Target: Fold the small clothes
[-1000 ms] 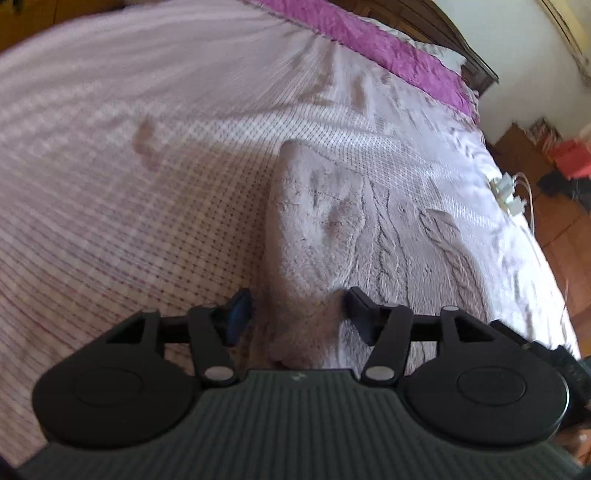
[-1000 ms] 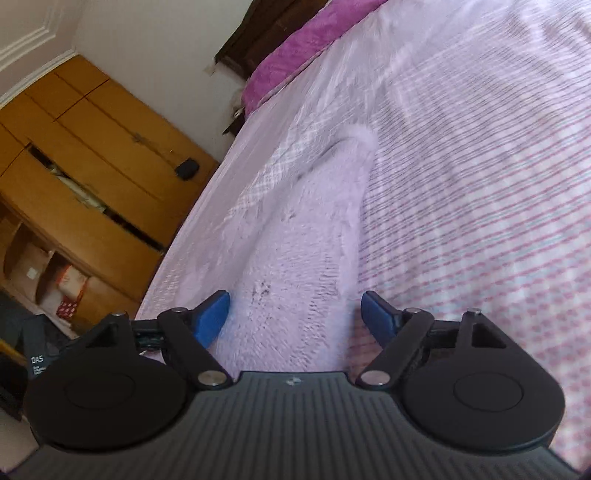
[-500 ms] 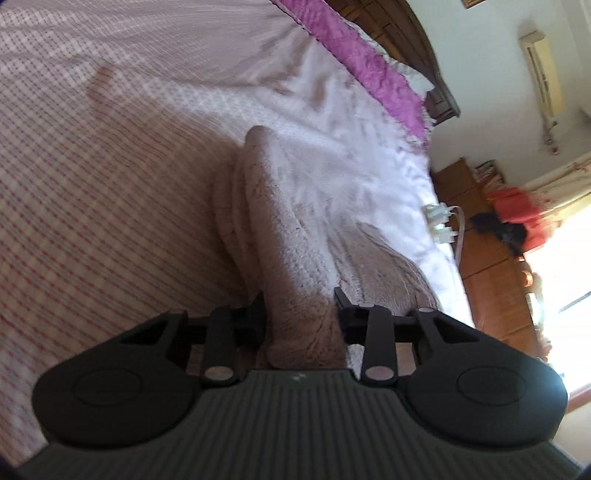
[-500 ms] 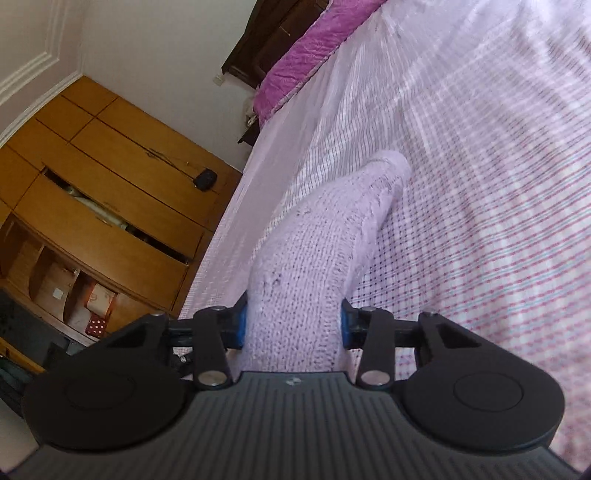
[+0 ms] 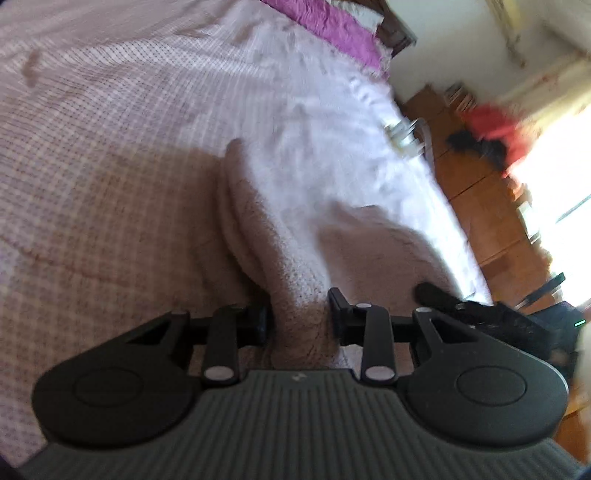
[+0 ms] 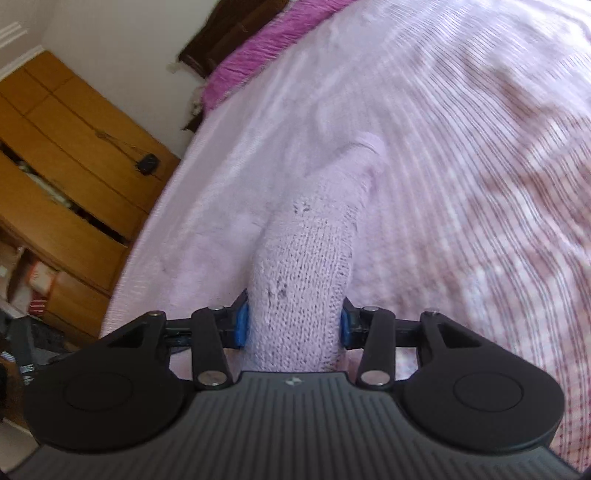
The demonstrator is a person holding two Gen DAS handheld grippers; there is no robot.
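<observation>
A pale lilac knitted garment [image 5: 288,258] lies on the bed, its near edge pulled up into a ridge. My left gripper [image 5: 297,317] is shut on that edge, and the knit bulges out between its black pads. In the right wrist view the same knit [image 6: 306,266] rises as a thick roll from the sheet into my right gripper [image 6: 293,325]. Its blue pads [image 6: 242,325] press on both sides of the roll, though the jaws are opening slightly. The rest of the garment trails away toward the headboard and is blurred.
The bed has a pink checked sheet [image 6: 480,184], a purple pillow [image 6: 258,59] and a dark wooden headboard [image 6: 221,33]. A wooden wardrobe [image 6: 66,166] stands along its left side. A white plug with cable [image 5: 402,134] lies at the right edge, with wooden floor and red cloth [image 5: 495,125] beyond.
Both grippers went from open around the knit to shut on it. They have lifted the gripped parts off the sheet, and both views have swung sideways.
</observation>
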